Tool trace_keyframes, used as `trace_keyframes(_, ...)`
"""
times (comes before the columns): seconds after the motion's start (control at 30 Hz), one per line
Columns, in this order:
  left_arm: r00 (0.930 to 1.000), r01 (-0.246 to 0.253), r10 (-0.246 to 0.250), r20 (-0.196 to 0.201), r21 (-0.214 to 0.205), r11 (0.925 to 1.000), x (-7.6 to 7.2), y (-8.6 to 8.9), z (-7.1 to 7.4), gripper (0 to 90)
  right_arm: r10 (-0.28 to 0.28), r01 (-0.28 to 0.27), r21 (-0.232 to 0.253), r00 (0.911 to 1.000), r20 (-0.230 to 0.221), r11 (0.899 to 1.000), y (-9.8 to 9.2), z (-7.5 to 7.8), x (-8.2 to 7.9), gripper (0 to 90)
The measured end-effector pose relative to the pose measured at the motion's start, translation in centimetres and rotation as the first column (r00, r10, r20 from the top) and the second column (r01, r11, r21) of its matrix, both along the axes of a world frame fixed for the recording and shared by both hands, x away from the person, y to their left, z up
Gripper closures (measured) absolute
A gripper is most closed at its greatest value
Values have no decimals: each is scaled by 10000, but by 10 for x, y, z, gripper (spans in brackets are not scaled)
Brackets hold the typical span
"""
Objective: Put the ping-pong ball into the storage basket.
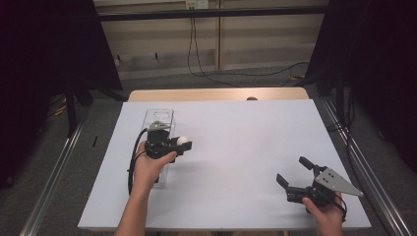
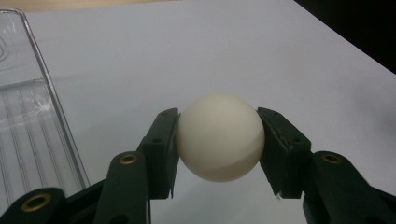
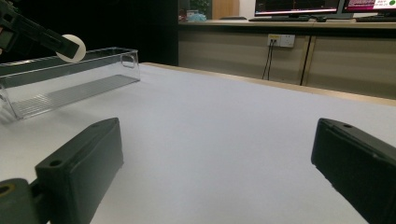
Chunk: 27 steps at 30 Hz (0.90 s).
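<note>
My left hand-held gripper [image 2: 219,140] pinches the white ball [image 2: 220,137] between its two black jaws, one pad pressed to each side, and the ball hangs clear of the table [image 1: 236,142] with nothing under it. From above, the ball [image 1: 183,140] sits just beside the clear plastic tray [image 1: 158,114], off its long side toward the middle of the table, and it looks higher than the tray's rim; my right gripper's camera shows it [image 3: 74,47] up at the rim of the tray [image 3: 70,79] too. I judge that I am in the carry step: the ball is gripped and lifted, and it is not yet in the tray. The next move, as I read it, calls for swinging the ball sideways over the tray's open top, lowering it between the walls, and only then letting the jaws part, gently, because a light round ball will likely roll along the ribbed floor or bounce out. My left forearm comes up from the near edge of the table, the wrist lies over the near end of the tray, and the gripper points away from the tray, roughly level. My right hand-held gripper [image 1: 291,172] rests well apart from the tray, at the near right corner of the table, its jaws spread wide with nothing between them, pointing toward the tray.
</note>
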State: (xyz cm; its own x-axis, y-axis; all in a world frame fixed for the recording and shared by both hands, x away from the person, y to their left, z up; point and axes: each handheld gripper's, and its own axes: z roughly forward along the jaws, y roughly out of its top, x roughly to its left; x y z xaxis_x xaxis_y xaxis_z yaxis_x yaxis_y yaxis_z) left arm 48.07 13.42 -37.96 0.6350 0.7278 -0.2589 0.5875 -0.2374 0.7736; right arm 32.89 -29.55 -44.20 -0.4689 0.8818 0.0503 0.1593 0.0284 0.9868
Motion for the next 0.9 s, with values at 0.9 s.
trace_keyframes(0.9,9998,-174,171,123,203,9996,1,7,4,511,-13,13,-10,10000,11,10000,1,0,0,15)
